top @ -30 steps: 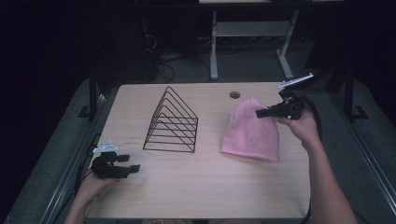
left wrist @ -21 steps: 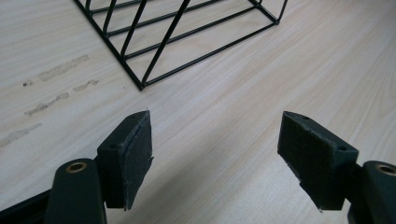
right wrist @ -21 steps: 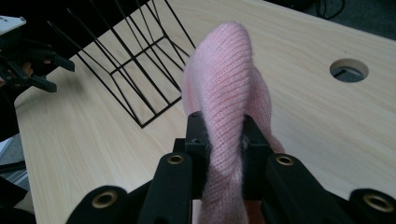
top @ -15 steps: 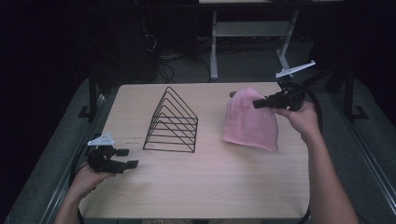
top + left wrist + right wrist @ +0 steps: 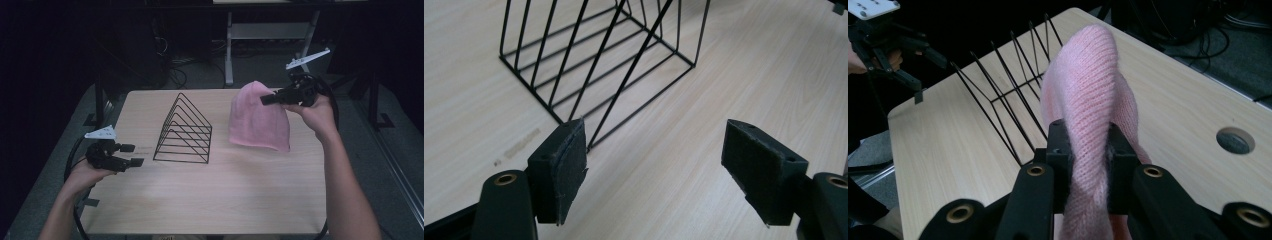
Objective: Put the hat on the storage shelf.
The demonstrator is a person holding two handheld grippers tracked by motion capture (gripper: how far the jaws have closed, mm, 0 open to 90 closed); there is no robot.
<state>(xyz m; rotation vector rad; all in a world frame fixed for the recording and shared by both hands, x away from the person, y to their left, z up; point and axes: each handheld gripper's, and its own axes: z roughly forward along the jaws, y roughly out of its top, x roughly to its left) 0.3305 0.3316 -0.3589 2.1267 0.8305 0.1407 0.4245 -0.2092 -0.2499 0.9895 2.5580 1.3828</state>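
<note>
A light wood-grain table [image 5: 225,195] stands in a dark room, with a round cable hole [image 5: 1235,140] near its far edge. Beyond it, cables [image 5: 185,60] lie on a grey floor beside a white table frame [image 5: 230,40]. A black wire rack [image 5: 185,131] shaped like a triangular prism stands at centre. The right gripper [image 5: 265,99] pinches a pink knitted beanie [image 5: 260,120], lifting its crown while the brim hangs to the tabletop. The left gripper [image 5: 131,155] hovers near the left edge, jaws wide apart, pointing at the rack.
</note>
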